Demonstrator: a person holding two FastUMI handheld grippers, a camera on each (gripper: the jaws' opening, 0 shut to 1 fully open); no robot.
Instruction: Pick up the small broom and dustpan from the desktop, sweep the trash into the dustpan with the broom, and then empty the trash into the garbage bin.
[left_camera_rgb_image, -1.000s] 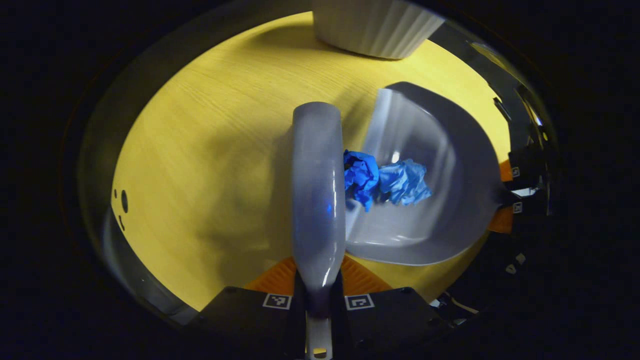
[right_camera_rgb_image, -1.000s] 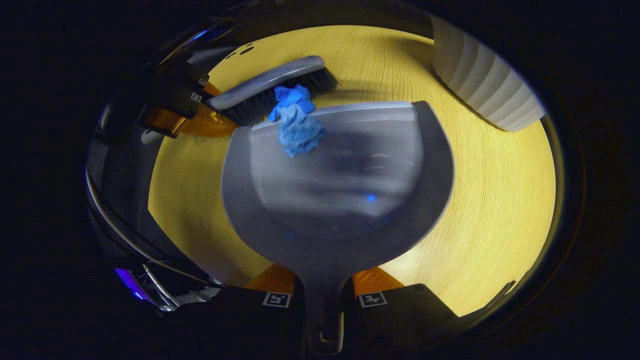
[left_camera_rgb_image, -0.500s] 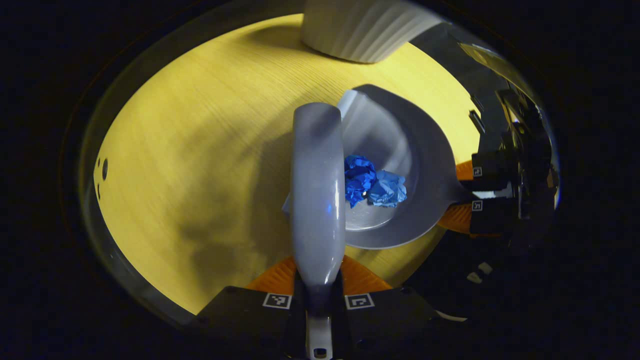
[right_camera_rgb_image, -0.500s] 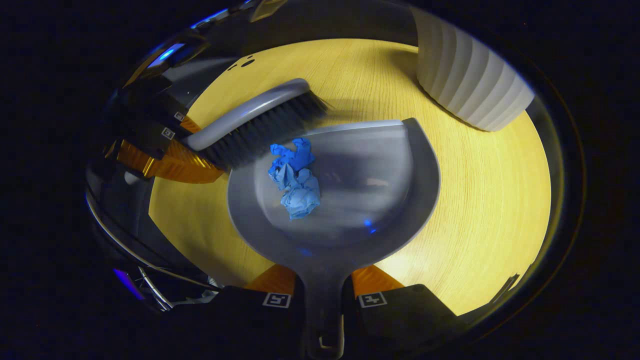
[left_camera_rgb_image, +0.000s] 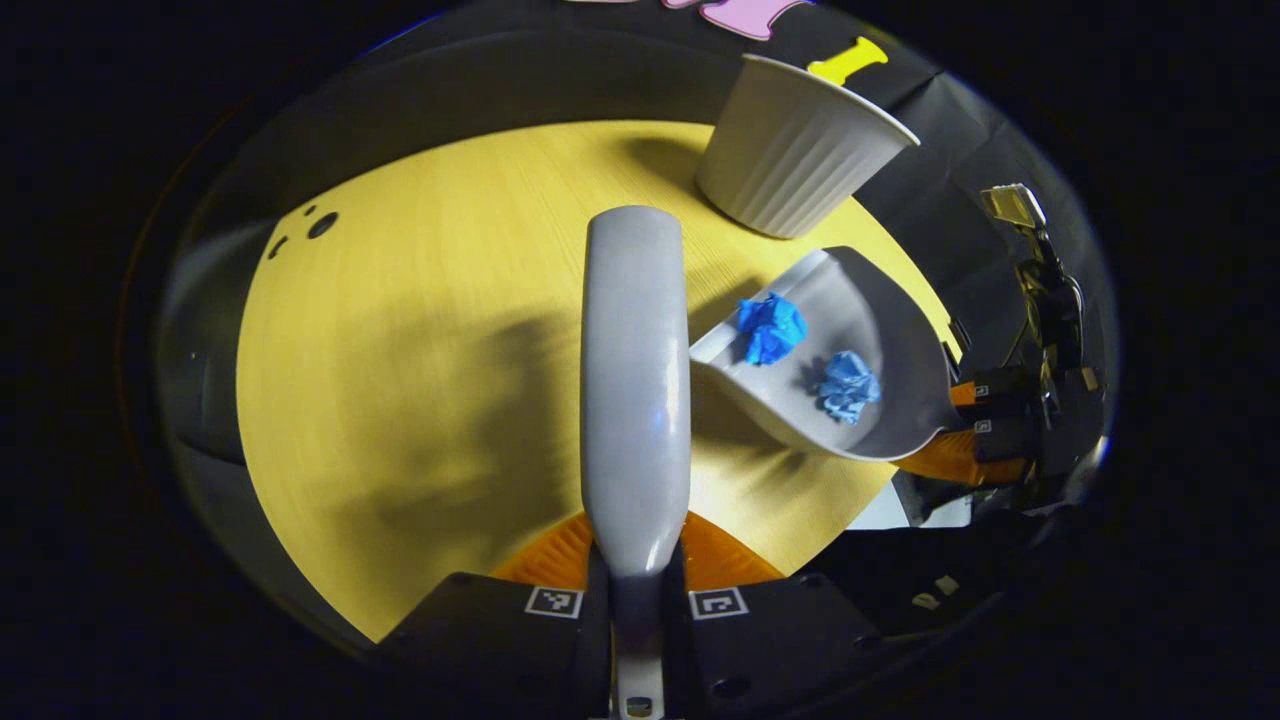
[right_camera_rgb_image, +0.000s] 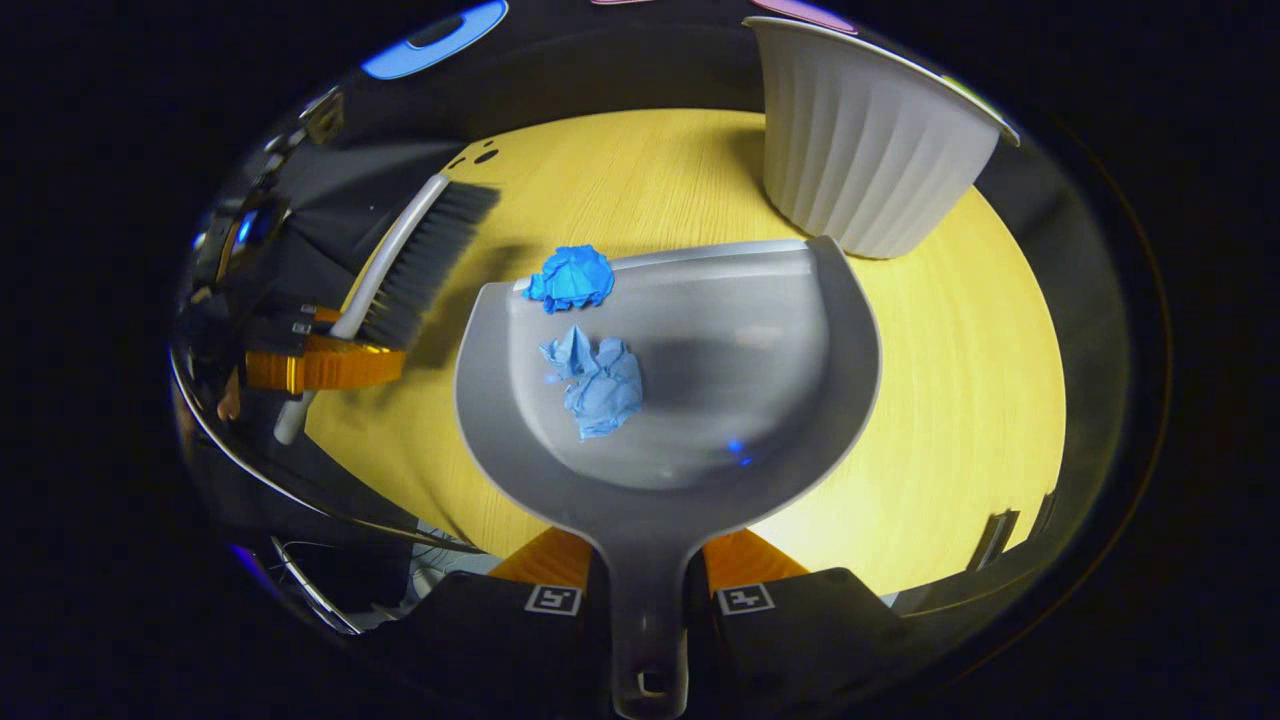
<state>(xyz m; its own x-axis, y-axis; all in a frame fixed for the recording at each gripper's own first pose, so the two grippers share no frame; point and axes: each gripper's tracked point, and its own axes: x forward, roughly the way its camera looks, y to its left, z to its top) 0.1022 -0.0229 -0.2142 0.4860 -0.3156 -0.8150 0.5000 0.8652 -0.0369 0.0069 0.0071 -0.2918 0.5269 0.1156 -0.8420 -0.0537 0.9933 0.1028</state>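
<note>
Left gripper view: the left gripper (left_camera_rgb_image: 637, 575) has its fingers clamped on the handle of the small broom (left_camera_rgb_image: 636, 380), whose grey back runs straight away from the camera over the yellow bench (left_camera_rgb_image: 400, 380). The bristles are hidden under that back, so whether they touch the bench cannot be told. To the right, the dustpan (left_camera_rgb_image: 880, 330) appears tilted and raised off the bench, judging by the shadow beneath it. It carries two crumpled blue paper wads: one (left_camera_rgb_image: 770, 327) near its front lip, the other (left_camera_rgb_image: 848, 386) deeper in. The white ribbed garbage bin (left_camera_rgb_image: 795, 155) stands upright just beyond the dustpan. The far gripper holding the pan is dim and mostly lost at the edge.

Right gripper view: the right gripper (right_camera_rgb_image: 646, 590) has its fingers closed on the dustpan handle. The pan (right_camera_rgb_image: 800, 400) opens toward the bin (right_camera_rgb_image: 870, 150), which is close past its front right corner. The darker wad (right_camera_rgb_image: 572, 278) sits right at the lip, possibly overhanging it; the paler wad (right_camera_rgb_image: 598, 375) lies well inside. The broom (right_camera_rgb_image: 415, 260) is off to the left, apart from the pan, bristles visible.

Judgement: both tools are picked up and the sweeping looks done; emptying into the bin is left. The bin's inside is hidden, and the lip wad could slip off.
</note>
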